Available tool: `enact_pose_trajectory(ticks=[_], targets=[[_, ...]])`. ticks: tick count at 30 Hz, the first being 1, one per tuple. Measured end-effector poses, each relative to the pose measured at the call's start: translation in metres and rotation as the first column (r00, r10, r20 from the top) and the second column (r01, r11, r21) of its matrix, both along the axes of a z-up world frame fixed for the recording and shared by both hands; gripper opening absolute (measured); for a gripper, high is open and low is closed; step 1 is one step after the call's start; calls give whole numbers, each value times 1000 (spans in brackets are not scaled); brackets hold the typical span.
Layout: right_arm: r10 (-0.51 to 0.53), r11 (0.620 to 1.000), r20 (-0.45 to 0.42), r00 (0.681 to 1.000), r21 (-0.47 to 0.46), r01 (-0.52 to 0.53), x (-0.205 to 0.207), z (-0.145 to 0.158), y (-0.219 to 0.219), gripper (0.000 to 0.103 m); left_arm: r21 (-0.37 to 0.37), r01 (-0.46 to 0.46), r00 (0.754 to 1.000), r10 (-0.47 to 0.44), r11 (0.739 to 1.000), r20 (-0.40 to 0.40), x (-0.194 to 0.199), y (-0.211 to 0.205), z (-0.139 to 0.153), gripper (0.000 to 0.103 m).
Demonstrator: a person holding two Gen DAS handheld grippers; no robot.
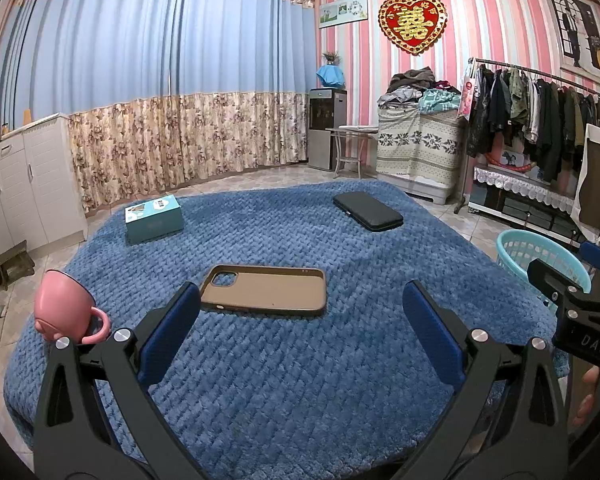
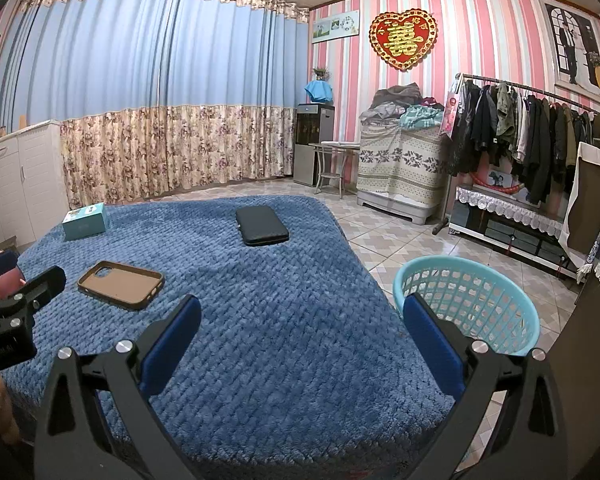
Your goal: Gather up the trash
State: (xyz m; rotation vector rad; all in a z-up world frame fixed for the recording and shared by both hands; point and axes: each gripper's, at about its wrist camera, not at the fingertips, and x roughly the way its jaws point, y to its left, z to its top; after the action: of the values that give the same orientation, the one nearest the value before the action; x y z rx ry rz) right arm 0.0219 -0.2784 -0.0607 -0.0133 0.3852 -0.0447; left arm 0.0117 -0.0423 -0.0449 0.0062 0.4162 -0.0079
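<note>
Both my tongs hang spread and empty above a blue knitted blanket (image 1: 284, 380): my left gripper (image 1: 300, 316) points at a brown leather phone case (image 1: 265, 290) lying open side up just ahead of its fingertips, while my right gripper (image 2: 300, 326) sits over bare blanket with its right finger in front of a light-blue perforated plastic basket (image 2: 496, 304) on the tiled floor beside the blanket's edge. As far as the basket's inside shows, nothing lies in it. A pink ceramic cup (image 1: 66, 300) rests tipped near the blanket's left edge; its inside is hidden. Farther back lie a closed teal cardboard box (image 1: 154, 218) and a flat black zipped case (image 1: 368, 211), well apart from each other.
</note>
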Motion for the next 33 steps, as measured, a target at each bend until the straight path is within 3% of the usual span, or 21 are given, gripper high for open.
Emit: enact_pose_trajectory(ticks=[33], targets=[[0,1000,1,1000,-2,0,1,-3,1,99,2,0,1000,0,1000,1,-1,0,0,98]])
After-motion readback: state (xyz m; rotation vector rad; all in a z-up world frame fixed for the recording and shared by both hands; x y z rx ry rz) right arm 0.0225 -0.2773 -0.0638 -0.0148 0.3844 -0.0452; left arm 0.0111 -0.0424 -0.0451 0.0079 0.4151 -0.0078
